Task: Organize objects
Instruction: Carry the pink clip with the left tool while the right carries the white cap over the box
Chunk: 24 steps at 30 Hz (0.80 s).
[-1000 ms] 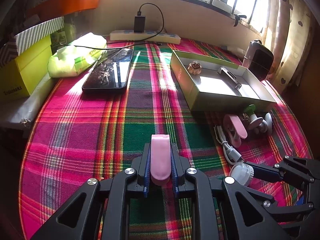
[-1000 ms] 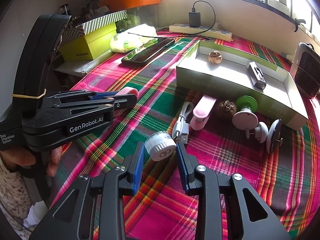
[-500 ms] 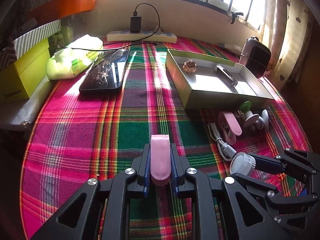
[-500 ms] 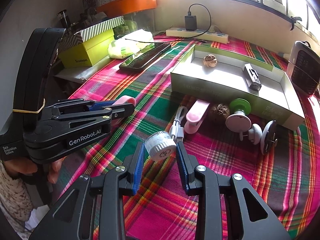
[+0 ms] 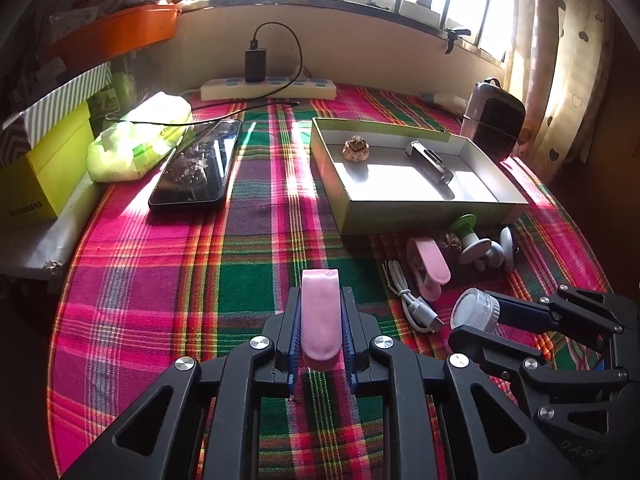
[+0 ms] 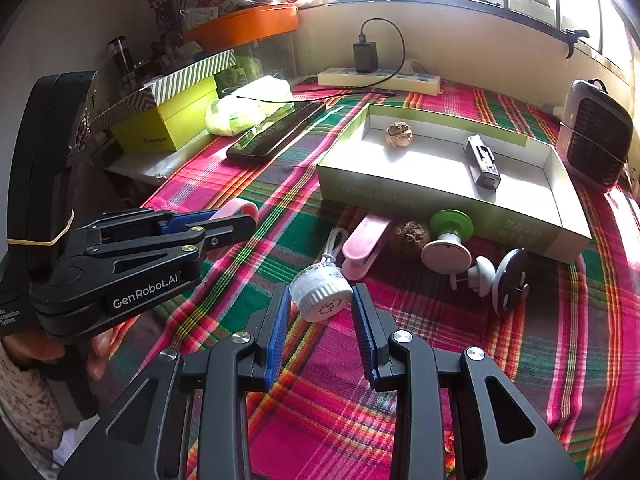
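- Now the left gripper [image 5: 320,330] is clamped tight on a pink clip [image 5: 320,316], pads pressed to both of its sides, held up above the plaid tablecloth [image 5: 168,280]
- Over on the right, the right gripper [image 6: 321,306] has its blue pads closed narrowly on a small white ribbed cap [image 6: 320,292], gripped by its sides and off the cloth
- Straight ahead sits the shallow open box [image 6: 400,190] with a walnut [image 6: 399,133] and a small grey gadget [image 6: 482,162] lying apart inside it
- Just in front of the box's near wall, a loose cluster waits on the cloth: a second pink clip [image 6: 366,240], a second walnut [image 6: 410,238], a green-topped suction mount [image 6: 446,236], and a coiled white cable [image 5: 408,298]
- Off to the left a dark phone [image 5: 196,164] lies flat beside a pack of wipes [image 5: 136,140], well apart from the box
- At the edge of the right view, a hand [image 6: 28,350] grips the left tool's handle
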Tool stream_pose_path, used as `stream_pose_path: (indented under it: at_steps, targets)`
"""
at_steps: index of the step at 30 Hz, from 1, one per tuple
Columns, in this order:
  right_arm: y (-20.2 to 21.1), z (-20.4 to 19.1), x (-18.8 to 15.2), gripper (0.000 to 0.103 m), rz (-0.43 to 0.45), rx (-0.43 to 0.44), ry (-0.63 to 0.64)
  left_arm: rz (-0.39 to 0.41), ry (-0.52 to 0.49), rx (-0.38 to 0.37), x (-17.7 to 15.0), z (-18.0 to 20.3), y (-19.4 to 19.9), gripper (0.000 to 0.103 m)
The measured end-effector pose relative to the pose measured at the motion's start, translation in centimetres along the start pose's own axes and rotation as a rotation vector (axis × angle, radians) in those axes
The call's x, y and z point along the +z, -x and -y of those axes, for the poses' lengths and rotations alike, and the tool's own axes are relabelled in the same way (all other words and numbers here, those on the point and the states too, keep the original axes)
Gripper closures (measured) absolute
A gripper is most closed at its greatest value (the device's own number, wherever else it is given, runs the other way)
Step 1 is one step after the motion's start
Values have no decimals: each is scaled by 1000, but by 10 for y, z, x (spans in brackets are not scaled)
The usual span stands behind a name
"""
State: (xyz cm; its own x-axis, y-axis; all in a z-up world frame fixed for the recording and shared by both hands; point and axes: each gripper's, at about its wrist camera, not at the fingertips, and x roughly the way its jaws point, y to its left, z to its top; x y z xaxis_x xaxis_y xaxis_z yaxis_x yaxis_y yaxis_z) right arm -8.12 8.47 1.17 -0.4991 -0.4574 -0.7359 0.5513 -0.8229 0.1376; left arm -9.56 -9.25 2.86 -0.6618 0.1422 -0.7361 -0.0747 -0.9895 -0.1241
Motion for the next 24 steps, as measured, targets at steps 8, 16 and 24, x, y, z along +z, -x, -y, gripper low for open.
stream_pose_path:
  at_steps: [8, 16, 24]
  targets:
    - [11, 12, 6, 70, 28, -14, -27, 19, -33, -22, 10, 17, 7, 87]
    - [19, 27, 14, 70, 53, -35, -45, 29, -41, -32, 20, 27, 5, 87]
    - [21, 37, 17, 70, 57, -42, -52, 30, -56, -40, 28, 36, 2, 87]
